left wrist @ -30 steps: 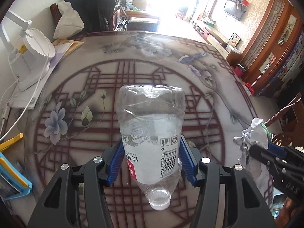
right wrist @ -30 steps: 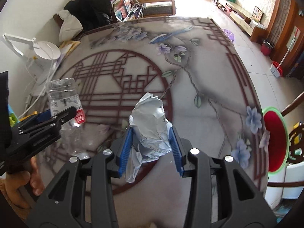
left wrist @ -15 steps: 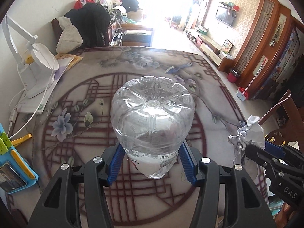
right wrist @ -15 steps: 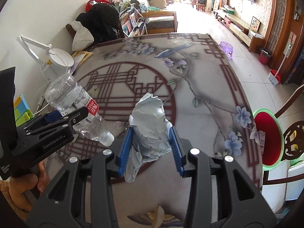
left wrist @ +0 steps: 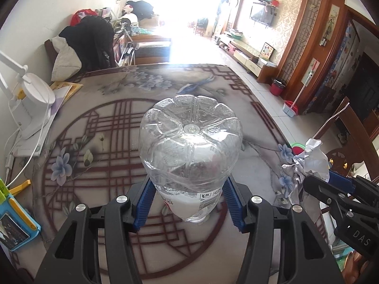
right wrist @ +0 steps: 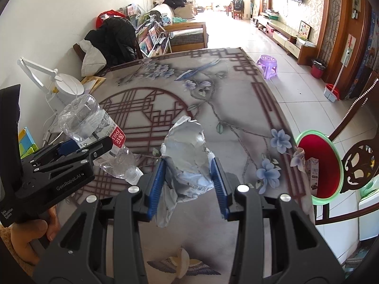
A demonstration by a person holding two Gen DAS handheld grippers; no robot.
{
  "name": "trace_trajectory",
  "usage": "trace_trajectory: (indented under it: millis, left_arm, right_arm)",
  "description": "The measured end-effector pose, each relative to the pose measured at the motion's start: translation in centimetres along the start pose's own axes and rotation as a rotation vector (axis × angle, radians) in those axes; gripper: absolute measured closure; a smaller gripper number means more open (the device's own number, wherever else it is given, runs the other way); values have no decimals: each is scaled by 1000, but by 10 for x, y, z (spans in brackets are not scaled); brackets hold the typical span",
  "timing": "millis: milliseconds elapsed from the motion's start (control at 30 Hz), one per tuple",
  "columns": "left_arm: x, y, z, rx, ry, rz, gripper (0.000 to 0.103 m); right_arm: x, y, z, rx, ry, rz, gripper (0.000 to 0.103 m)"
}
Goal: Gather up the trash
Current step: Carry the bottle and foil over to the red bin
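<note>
My left gripper (left wrist: pixel 188 201) is shut on an empty clear plastic bottle (left wrist: pixel 189 146), held above the table with its base tipped toward the camera and its neck pointing down. In the right wrist view the same bottle (right wrist: pixel 94 127) slants at the left, clamped in the left gripper (right wrist: pixel 78 149). My right gripper (right wrist: pixel 188 184) is shut on a crumpled wad of grey-white paper (right wrist: pixel 189 156), lifted off the patterned table (right wrist: pixel 236 108). That wad (left wrist: pixel 308 161) shows at the right of the left wrist view, in the right gripper (left wrist: pixel 315 184).
A white desk lamp (left wrist: pixel 30 104), papers and cables sit along the table's left edge, with a blue phone stand (left wrist: pixel 16 227) near the front left. A red bin with a green rim (right wrist: pixel 319 165) stands on the floor right of the table, beside a dark wooden chair (right wrist: pixel 360 163).
Both grippers have risen and drawn back from the table, each keeping its load. The bottle has tipped so its base now faces the left camera. More of the room shows.
</note>
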State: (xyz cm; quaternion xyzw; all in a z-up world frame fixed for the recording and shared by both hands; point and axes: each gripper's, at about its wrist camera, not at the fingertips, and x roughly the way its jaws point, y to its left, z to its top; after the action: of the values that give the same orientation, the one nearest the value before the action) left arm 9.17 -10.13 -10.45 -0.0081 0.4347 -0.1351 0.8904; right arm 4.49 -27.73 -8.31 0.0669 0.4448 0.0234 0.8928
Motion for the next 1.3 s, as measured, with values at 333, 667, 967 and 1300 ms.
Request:
trace_trajectory:
  millis: [333,667,967,1300]
  left_arm:
    - [5,-46,6,57,3,-22,51]
    - [4,-96,9,100,-9,-34,51]
    - [11,-136,5,133,4,-44,51]
    - [29,-173,9,159,16,-56,51]
  right_arm:
    - [-13,-38,-4,44,-10,-27,64]
    - [-24,-85,-11,89,-20,-43,64]
    - [-28,-125,-20,127,-19,-53,64]
    - [-30,-169,-21,158,-17,-64,64]
